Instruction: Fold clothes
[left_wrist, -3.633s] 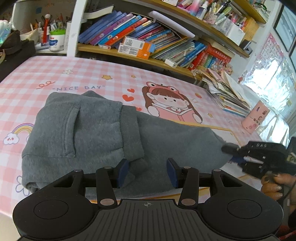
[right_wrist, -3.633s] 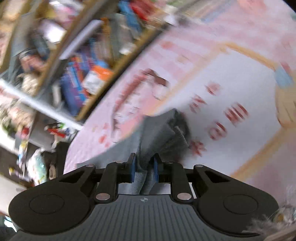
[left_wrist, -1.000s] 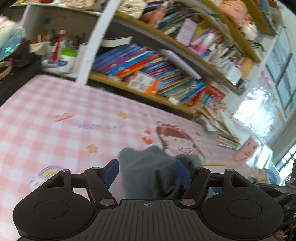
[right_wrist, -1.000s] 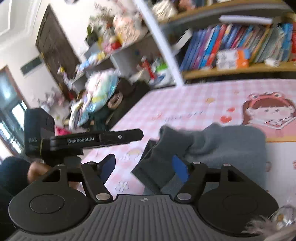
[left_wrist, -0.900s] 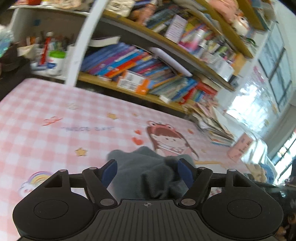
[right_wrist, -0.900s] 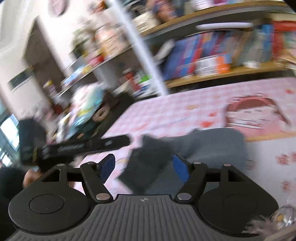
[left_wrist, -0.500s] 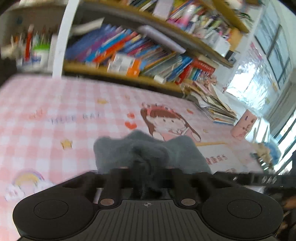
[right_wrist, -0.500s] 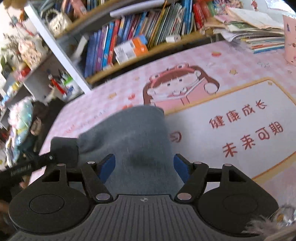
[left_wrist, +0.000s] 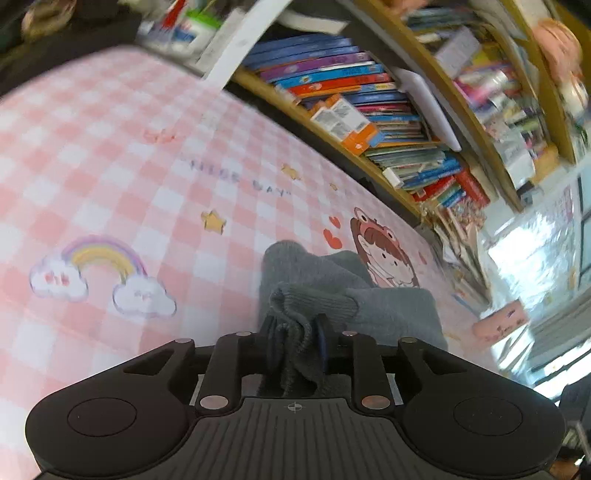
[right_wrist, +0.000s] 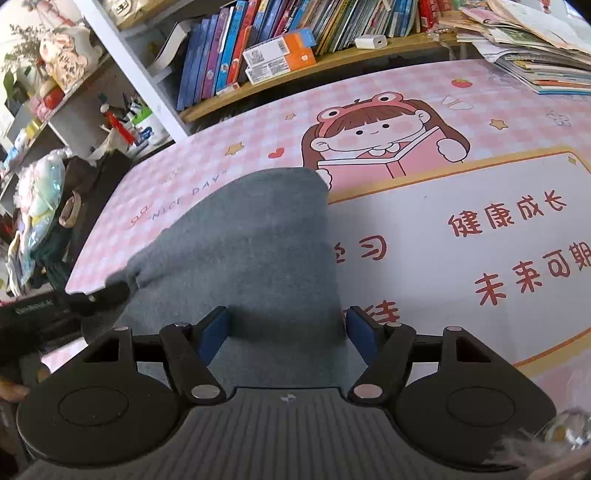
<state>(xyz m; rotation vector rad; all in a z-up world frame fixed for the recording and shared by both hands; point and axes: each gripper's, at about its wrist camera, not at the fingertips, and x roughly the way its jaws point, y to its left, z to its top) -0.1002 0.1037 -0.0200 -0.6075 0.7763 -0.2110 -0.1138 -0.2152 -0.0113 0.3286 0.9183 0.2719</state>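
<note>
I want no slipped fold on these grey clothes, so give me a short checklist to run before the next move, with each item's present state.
1. Left tongs hold the grey fleece garment: ok; a bunched ribbed edge sits between them, and they have just opened slightly.
2. Right tongs free: ok, open over the garment, pads not pressing.
3. Garment on the pink checked table mat: ok.
4. Fold edges aligned: cannot tell.
5. Mat around the garment unobstructed: ok in the right wrist view.

The folded garment (right_wrist: 251, 240) lies on the desk (right_wrist: 480, 177), bookshelf (right_wrist: 295, 44) behind it, paper stack (right_wrist: 535, 55) at right
</note>
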